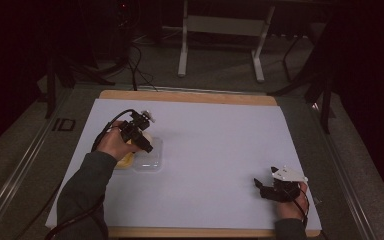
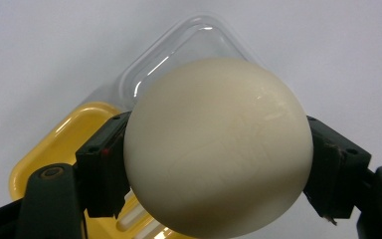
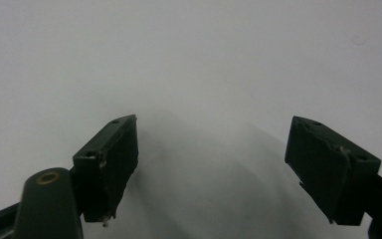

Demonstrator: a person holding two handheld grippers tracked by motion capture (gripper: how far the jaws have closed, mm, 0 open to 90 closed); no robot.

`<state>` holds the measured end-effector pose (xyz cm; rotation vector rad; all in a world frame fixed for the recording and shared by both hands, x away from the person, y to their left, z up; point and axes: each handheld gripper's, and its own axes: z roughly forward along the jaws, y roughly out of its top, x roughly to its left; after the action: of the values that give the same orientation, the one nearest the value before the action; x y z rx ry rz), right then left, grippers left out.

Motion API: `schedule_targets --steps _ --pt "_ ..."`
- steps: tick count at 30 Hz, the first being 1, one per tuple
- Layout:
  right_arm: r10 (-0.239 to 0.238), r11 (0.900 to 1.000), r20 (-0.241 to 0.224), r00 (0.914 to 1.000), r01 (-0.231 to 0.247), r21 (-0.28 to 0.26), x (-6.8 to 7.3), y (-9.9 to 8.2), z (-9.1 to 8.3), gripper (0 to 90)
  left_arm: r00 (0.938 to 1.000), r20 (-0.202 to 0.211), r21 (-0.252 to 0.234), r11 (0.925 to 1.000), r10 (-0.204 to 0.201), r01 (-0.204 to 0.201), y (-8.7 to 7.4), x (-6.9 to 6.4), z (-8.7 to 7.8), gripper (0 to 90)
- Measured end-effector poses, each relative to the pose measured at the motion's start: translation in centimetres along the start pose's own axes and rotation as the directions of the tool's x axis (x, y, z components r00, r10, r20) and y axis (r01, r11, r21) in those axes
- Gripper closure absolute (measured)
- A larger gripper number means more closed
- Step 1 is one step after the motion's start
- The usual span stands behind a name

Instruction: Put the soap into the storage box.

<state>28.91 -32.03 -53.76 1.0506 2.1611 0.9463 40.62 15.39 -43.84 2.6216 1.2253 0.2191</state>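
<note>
White table: cream ball hides most of yellow tray

I see a white sheet covering a wooden desk. Beyond the desk's far edge stand the white legs of a stand on grey floor, with dark cables nearby.

Left gripper at table's nine o'clock, angled toward four o'clock, jaws clamped on a cream ball. Right gripper at five o'clock, pointing toward nine o'clock, jaws spread wide, nothing between them.
</note>
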Motion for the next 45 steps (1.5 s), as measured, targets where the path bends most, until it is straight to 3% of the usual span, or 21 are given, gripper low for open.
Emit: schedule_targets --steps 31,45 --pt "0.001 1.0000 0.002 1.0000 -0.001 0.002 0.0 0.0 0.0 20.8 0.9941 -0.025 0.040 0.9935 -0.105 0.106 -3.2 3.5 0.7 24.4" --pt "0.000 1.0000 0.003 1.0000 0.000 0.001 0.0 0.0 0.0 20.8 0.9958 -0.066 0.067 0.9955 -0.063 0.067 -3.9 4.2 1.2 24.4"
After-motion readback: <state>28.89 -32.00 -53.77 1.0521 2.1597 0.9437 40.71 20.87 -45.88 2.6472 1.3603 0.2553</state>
